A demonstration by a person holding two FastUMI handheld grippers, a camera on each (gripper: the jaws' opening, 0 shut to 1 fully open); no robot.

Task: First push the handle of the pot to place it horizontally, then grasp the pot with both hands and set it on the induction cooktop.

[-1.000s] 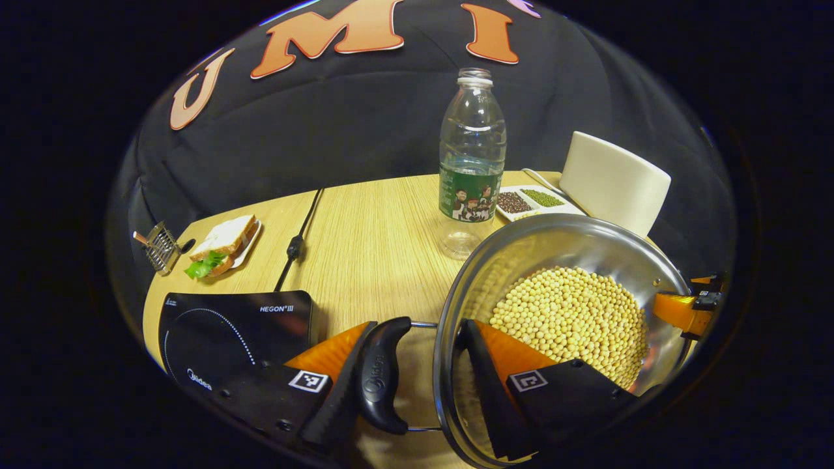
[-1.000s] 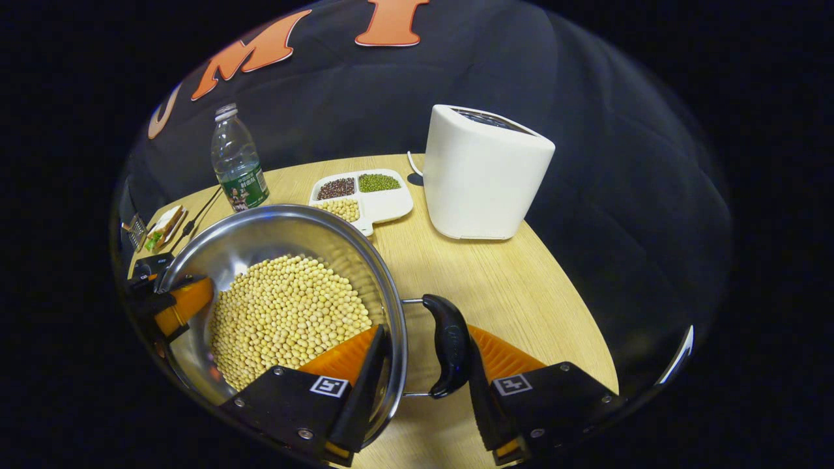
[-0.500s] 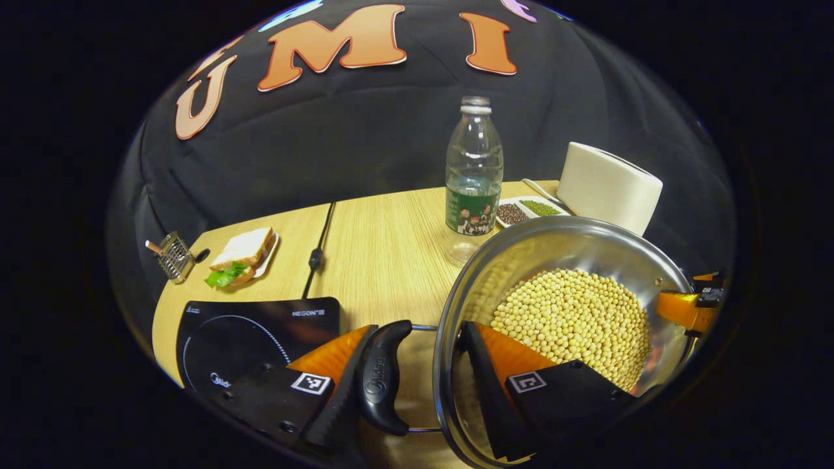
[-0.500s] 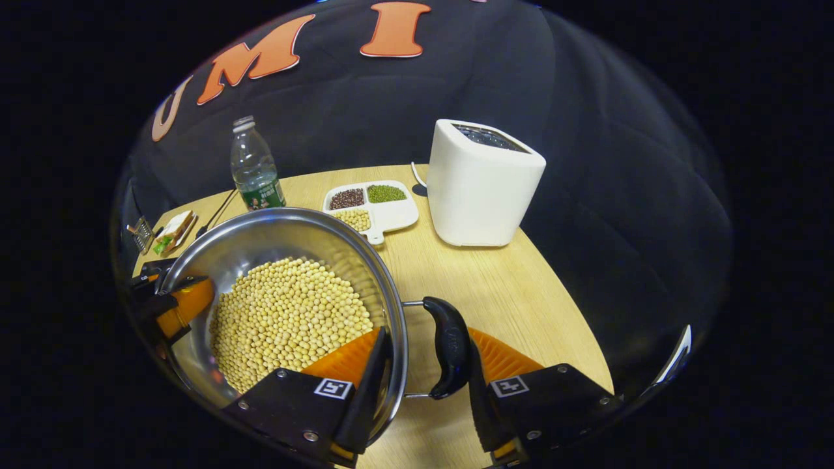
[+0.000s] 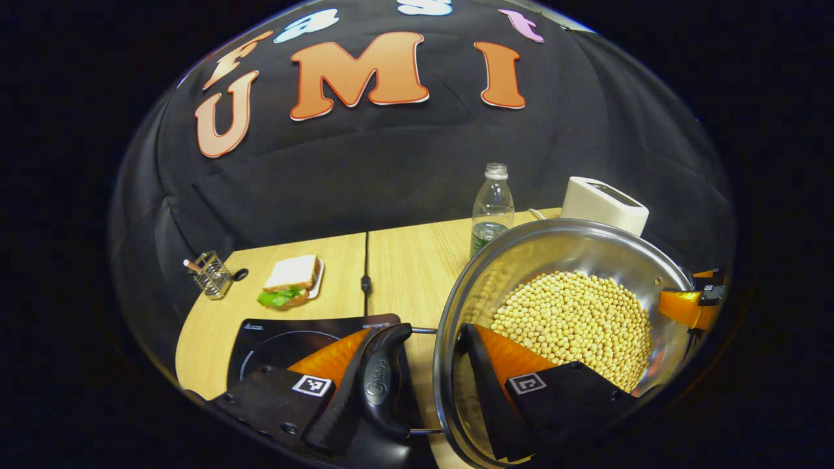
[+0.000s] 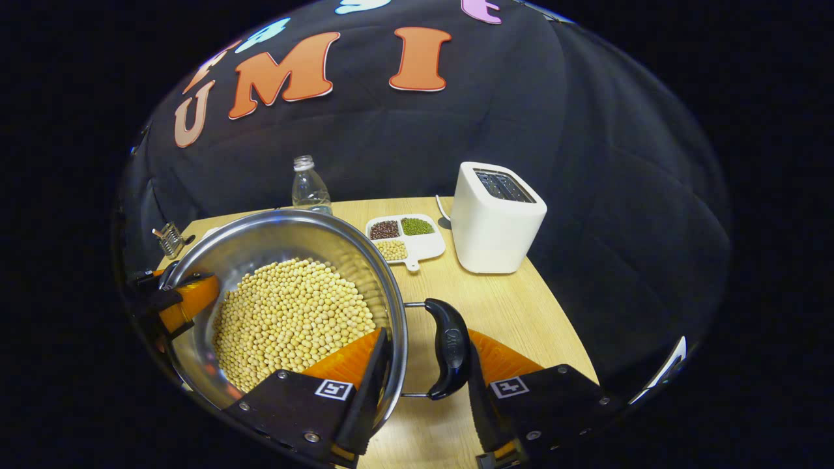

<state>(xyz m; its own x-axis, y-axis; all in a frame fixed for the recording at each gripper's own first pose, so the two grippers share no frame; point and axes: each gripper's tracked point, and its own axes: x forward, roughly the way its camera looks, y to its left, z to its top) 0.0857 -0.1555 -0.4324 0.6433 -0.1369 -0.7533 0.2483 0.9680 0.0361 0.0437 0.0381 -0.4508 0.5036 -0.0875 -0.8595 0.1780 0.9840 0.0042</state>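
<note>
Steel pot of beans gripped at both handles above the wooden table.

The left gripper [image 5: 417,384] and right gripper [image 6: 423,384] each clamp one black side handle [image 5: 384,384] and the rim of the round steel pot [image 5: 567,234] holding yellow soybeans [image 5: 573,326]. The black induction cooktop [image 5: 287,335] lies just left. Beyond stand one clear plastic bottle [image 5: 490,208], one white toaster [image 6: 496,218], one divided bean tray [image 6: 407,238], and one sandwich [image 5: 290,286].
</note>
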